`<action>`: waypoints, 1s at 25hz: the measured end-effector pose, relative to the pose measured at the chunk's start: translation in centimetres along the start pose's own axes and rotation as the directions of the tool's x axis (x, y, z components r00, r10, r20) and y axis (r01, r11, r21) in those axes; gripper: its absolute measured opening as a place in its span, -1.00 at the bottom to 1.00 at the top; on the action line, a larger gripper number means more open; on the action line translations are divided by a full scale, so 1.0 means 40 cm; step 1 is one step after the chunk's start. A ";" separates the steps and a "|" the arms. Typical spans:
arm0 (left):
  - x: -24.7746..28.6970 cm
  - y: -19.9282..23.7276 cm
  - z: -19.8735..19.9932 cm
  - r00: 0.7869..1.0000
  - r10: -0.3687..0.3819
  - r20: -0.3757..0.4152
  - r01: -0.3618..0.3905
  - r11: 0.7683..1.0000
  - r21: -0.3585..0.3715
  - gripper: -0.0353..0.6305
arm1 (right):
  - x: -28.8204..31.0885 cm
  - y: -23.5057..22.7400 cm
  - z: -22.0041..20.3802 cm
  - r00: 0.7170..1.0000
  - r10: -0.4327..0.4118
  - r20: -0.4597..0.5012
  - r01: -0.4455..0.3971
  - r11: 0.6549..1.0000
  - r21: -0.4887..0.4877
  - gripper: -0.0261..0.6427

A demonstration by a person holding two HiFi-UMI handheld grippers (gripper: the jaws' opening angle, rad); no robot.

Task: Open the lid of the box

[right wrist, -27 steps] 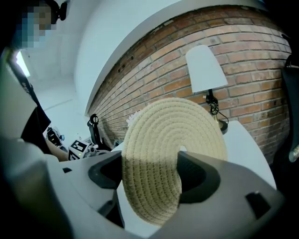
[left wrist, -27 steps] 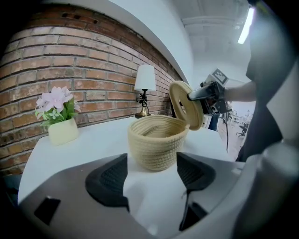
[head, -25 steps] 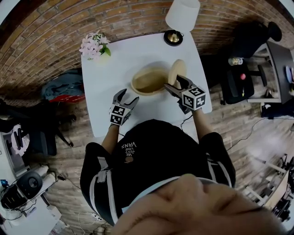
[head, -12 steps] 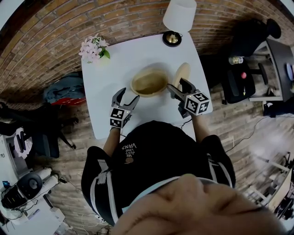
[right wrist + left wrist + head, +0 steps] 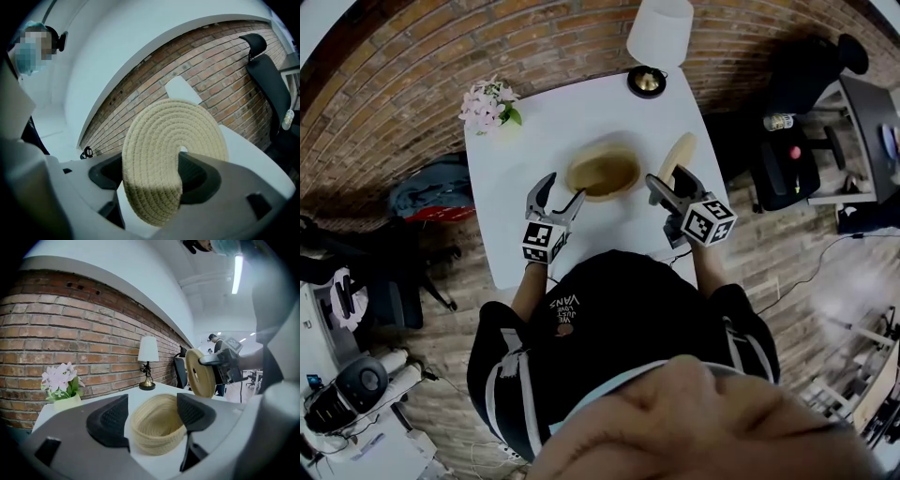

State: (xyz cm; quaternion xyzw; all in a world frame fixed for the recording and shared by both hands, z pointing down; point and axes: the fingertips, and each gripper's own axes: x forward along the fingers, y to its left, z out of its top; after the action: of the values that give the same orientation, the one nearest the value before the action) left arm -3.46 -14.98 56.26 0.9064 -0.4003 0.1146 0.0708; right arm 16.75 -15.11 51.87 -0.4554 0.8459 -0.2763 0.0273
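Beside the box (image 5: 603,172), the lid (image 5: 680,156) has shifted farther right.

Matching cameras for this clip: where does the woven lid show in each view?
Head view: woven lid right of centre, on edge in the right gripper, beside the basket.
Left gripper view: woven lid upper right, beyond the basket.
Right gripper view: woven lid at centre, clamped between the jaws.
Shared landmark: the brick wall.

Free table (image 5: 546,141) beside the box (image 5: 602,172) (lamp (image 5: 659,33), flowers (image 5: 488,103) far back)
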 end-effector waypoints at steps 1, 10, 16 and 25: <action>0.000 -0.005 0.006 1.000 -0.006 -0.001 0.006 1.000 -0.001 0.10 | -0.004 0.003 0.006 1.000 0.002 0.010 -0.002 1.000 0.004 0.10; -0.003 -0.028 0.083 0.997 -0.023 0.074 0.021 0.999 0.025 -0.10 | -0.022 0.038 0.037 0.998 0.032 0.060 -0.033 0.999 0.017 0.10; -0.012 -0.051 0.122 0.993 -0.032 0.115 0.028 0.999 0.038 -0.30 | -0.037 0.054 0.046 0.996 0.036 0.083 -0.038 0.999 0.012 0.10; -0.037 -0.086 0.191 0.979 -0.054 0.198 0.036 0.995 0.092 -0.65 | -0.051 0.077 0.053 0.994 0.048 0.100 -0.048 0.999 -0.002 0.10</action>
State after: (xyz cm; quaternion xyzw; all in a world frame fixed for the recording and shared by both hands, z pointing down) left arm -0.72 -13.33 48.40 0.9244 -0.3794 0.0389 -0.0073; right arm 16.23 -13.12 48.13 -0.4482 0.8541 -0.2527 0.0764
